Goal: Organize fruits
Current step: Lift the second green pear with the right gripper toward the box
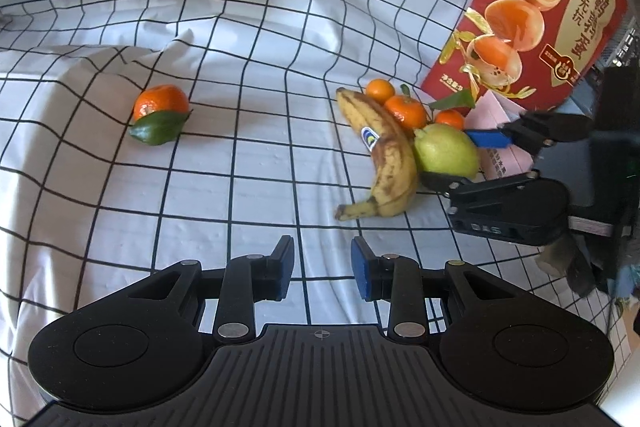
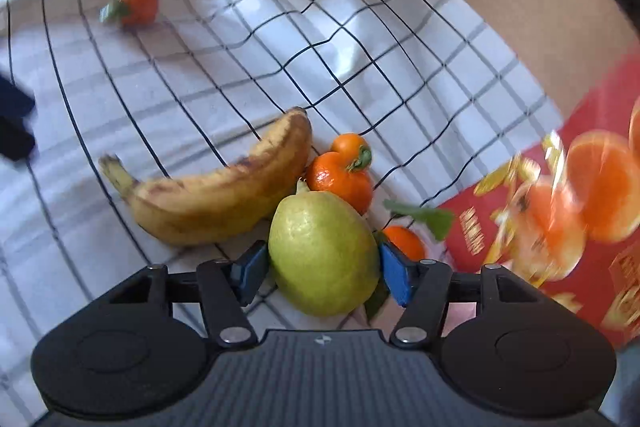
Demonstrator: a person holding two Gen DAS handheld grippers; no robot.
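Presently the right claw (image 2: 323, 269) brackets the pear (image 2: 324, 253), pads touching both flanks, banana (image 2: 224, 195) just left, mandarins (image 2: 340, 177) beyond. Squeeze gently and lift straight, sparing neighbours. Left claw (image 1: 322, 269) hangs part-open, empty, fruit well ahead.

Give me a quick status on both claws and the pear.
Left claw open, empty. Right claw around pear, pads at its sides. Banana and mandarins crowd the pear.
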